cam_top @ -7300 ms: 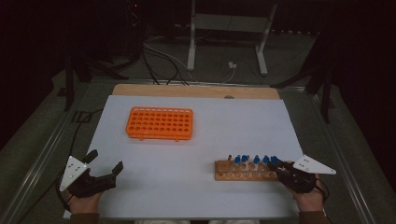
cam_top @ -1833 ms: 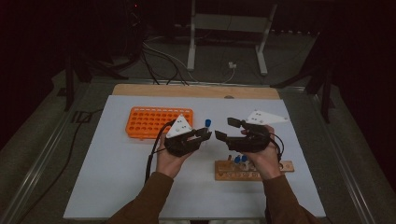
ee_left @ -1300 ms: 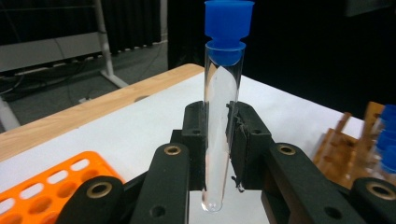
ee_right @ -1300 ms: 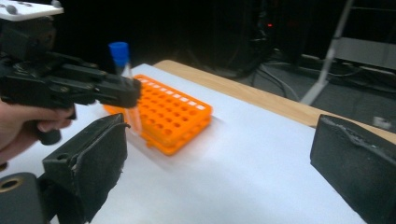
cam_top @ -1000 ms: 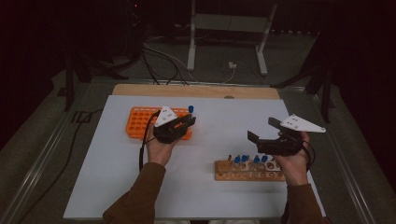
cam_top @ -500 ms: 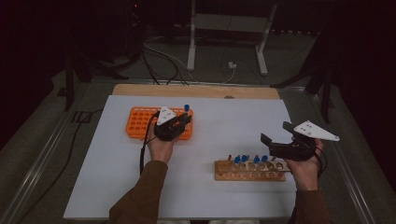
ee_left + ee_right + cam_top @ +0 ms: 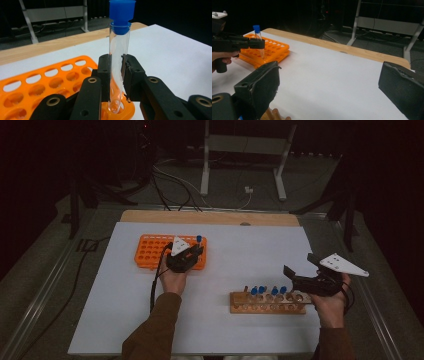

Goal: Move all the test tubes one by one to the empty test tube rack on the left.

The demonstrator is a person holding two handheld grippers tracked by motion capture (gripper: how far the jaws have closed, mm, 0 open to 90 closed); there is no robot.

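High view: the left tool (image 7: 194,253) stands over the orange rack's (image 7: 150,251) right end — the right tool (image 7: 298,272) hangs beside the wooden rack (image 7: 267,303).

Left gripper view: jaws clamp an upright blue-capped tube (image 7: 117,52), its foot in a corner hole.

Right gripper view: jaws wide, nothing between them, above the white surface (image 7: 332,75).

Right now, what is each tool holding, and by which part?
The left tool grips a blue-capped test tube upright by its lower glass body, its tip over the orange rack. The right tool is open, holding nothing.
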